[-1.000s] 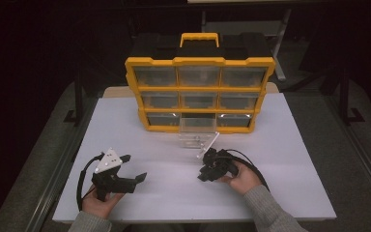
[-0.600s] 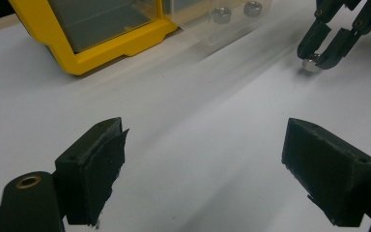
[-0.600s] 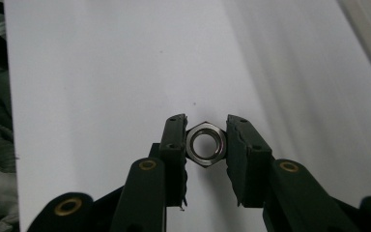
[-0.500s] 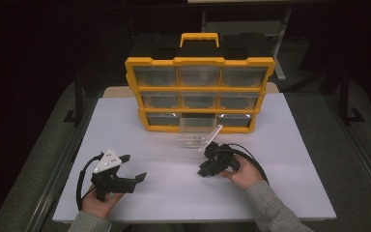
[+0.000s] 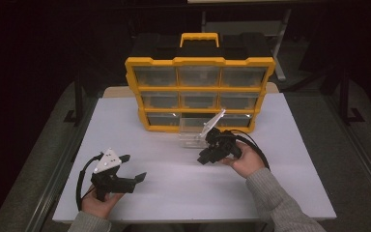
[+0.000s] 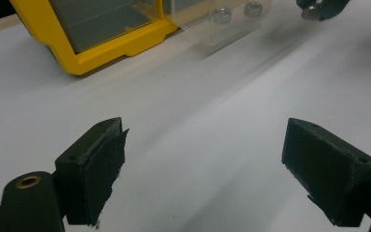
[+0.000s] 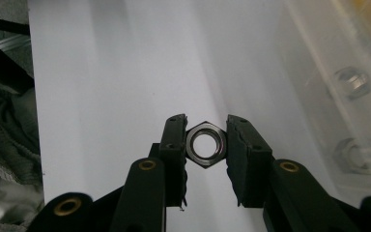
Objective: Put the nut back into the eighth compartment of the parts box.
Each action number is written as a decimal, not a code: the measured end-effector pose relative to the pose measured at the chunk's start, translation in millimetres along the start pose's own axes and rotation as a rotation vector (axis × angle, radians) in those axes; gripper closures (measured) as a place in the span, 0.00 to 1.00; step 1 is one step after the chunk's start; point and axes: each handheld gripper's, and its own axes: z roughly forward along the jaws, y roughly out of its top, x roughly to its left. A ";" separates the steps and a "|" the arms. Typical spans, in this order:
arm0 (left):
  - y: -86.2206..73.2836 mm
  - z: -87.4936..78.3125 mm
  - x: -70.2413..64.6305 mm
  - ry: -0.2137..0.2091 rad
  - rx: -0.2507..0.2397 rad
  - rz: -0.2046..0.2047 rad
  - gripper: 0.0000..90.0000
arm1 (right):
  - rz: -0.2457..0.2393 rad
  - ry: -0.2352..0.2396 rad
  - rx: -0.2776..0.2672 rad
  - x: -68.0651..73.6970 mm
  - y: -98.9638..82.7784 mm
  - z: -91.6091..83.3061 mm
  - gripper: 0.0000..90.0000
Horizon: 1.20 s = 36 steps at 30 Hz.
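Note:
My right gripper [image 5: 204, 158] hangs above the white table just in front of a clear drawer [image 5: 193, 133] pulled out of the yellow organizer's [image 5: 200, 92] bottom row. In the right gripper view it [image 7: 206, 130] is shut on a steel hex nut [image 7: 206, 144], pinched flat side to flat side and clear of the table. Two more nuts [image 7: 351, 82] lie in the drawer [image 7: 319, 87] to the right. My left gripper [image 5: 133, 167] rests low at the front left, jaws wide apart with nothing between them [image 6: 205, 140]; its view shows the drawer's nuts [image 6: 221, 15] ahead.
The organizer's other clear drawers are pushed in; its handle [image 5: 200, 38] stands on top. White tabletop [image 5: 174, 193] stretches between the two hands. Dark floor and metal frame rails [image 5: 53, 183] border the table's sides.
The right hand has lifted the nut off the table and drawn closer to the open drawer. The left gripper has stayed put.

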 end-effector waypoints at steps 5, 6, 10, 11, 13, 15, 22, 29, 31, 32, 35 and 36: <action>0.1 -0.3 0.2 -0.001 0.000 0.000 0.16 | 0.002 -0.011 -0.009 -3.0 8.0 -11.6 0.76; 0.2 -0.3 0.2 -0.001 0.001 0.000 0.16 | 0.000 -0.008 -0.015 -3.9 10.0 -14.4 0.76; 0.1 -0.5 0.3 -0.001 -0.002 0.001 0.16 | 0.001 -0.019 -0.022 -5.0 15.5 -23.2 0.76; 0.2 -0.6 0.1 -0.001 -0.002 -0.002 0.16 | -0.003 -0.025 -0.025 -5.5 16.7 -25.3 0.76; 0.2 -0.6 0.2 -0.002 -0.001 -0.001 0.16 | -0.006 -0.030 -0.027 -6.5 19.3 -29.0 0.76; 0.2 -0.6 0.1 -0.001 -0.002 0.000 0.16 | -0.002 -0.029 -0.033 -7.7 21.8 -32.0 0.76; 0.3 -0.6 0.0 -0.002 -0.003 -0.001 0.16 | -0.006 -0.046 -0.047 -15.4 30.8 -43.8 0.76; 0.4 -0.6 -0.2 -0.001 0.000 0.000 0.16 | 0.011 -0.072 -0.051 -22.9 42.3 -54.1 0.76; 0.4 -0.8 -0.1 -0.003 -0.002 -0.003 0.16 | 0.014 -0.074 -0.055 -25.6 45.7 -56.0 0.76; 0.4 -0.8 -0.1 -0.003 -0.003 -0.003 0.16 | 0.017 -0.080 -0.053 -26.9 47.5 -57.0 0.76; 0.3 -0.9 0.2 -0.003 -0.004 -0.002 0.16 | 0.021 -0.083 -0.055 -32.1 52.4 -58.4 0.76; 0.2 -1.0 0.3 -0.002 -0.003 -0.002 0.16 | 0.027 -0.087 -0.049 -33.8 53.9 -59.0 0.76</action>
